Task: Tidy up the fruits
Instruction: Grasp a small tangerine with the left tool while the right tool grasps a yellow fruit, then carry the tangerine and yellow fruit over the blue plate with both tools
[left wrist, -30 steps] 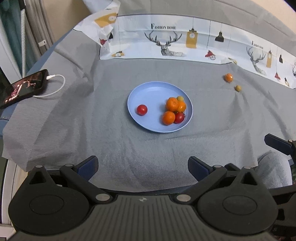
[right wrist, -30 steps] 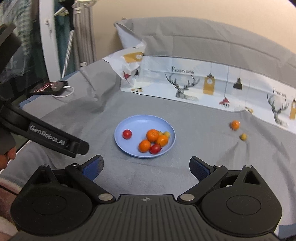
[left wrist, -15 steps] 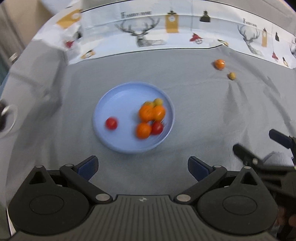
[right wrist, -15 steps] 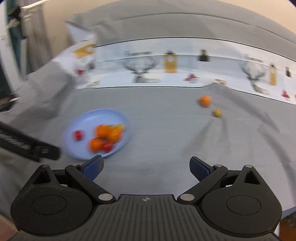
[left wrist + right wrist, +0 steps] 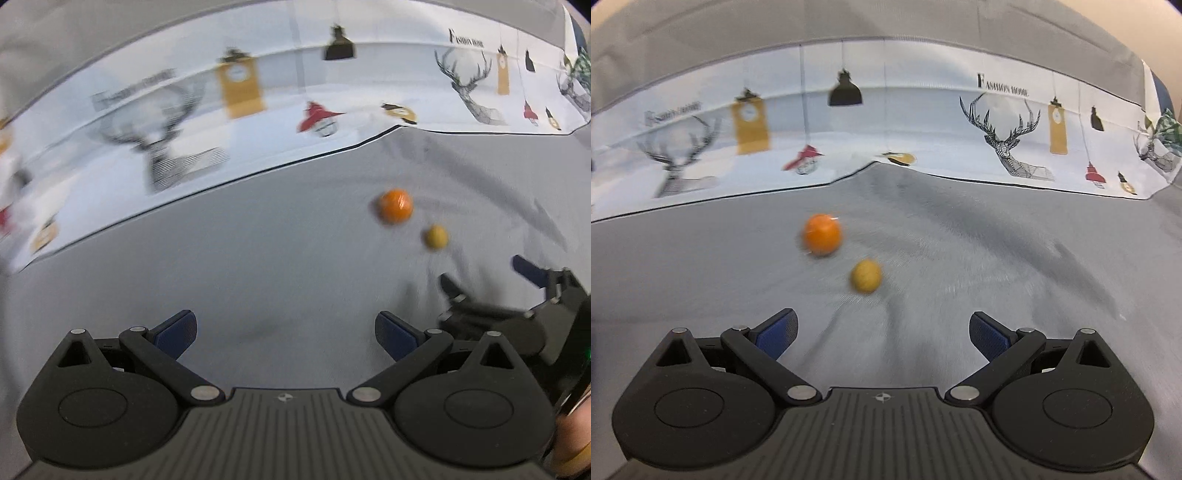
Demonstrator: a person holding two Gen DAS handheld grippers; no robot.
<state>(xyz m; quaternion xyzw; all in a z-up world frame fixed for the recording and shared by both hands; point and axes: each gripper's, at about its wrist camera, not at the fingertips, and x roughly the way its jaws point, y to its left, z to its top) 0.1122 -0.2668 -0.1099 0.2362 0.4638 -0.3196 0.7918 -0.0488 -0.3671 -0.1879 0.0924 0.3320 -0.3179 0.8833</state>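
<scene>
While both claws are wide open and hold nothing, the right claw (image 5: 882, 332) hangs over the grey cloth (image 5: 997, 258) just behind a small yellow fruit (image 5: 865, 276). An orange (image 5: 822, 235) sits near it, a bit further and to the left. The left claw (image 5: 284, 332) is off to the left, with the printed cloth (image 5: 886, 122) far behind.

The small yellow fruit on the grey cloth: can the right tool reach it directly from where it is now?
Probably yes. The right tool is open and empty, and the yellow fruit lies just ahead of it on bare grey cloth. The orange fruit sits apart, farther back and left, out of the way.
</scene>
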